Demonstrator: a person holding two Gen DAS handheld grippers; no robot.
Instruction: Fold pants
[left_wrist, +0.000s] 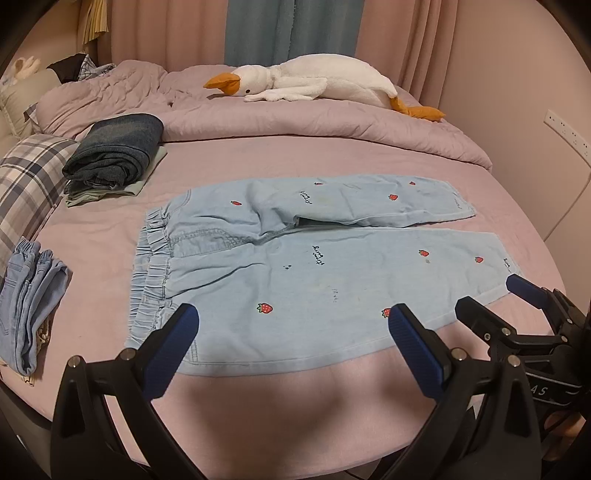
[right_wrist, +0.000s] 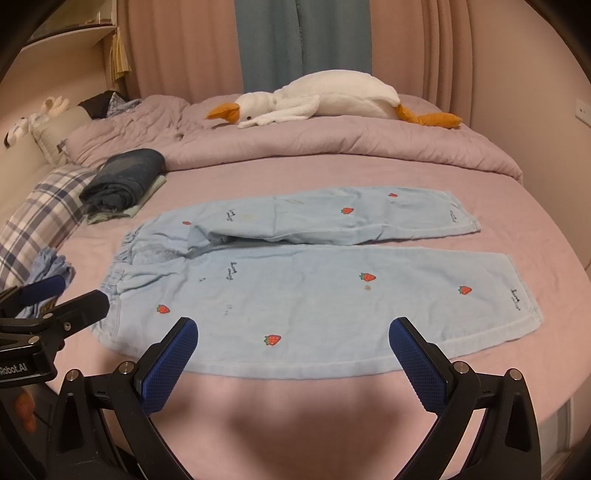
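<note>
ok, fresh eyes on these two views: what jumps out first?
The light blue strawberry-print pants spread flat across the pink bed, waistband left, legs right. Behind them a big white plush goose lies on the rumpled duvet. Both grippers, left and right, hover open at the near hem.

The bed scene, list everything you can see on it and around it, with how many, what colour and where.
Pants: one, light blue with strawberries, spread flat mid-bed.
Folded clothes stack: one, dark blue on pale green, far left.
Folded jeans: one pile, light blue, near left edge.
Plaid pillow: one, blue-white, left.
Goose plush: one, white and orange, on the duvet.
Duvet: one, mauve, far side.
Curtains: pink and teal, behind.
Left gripper: open, near pants' hem edge.
Right gripper: open, likewise.
</note>
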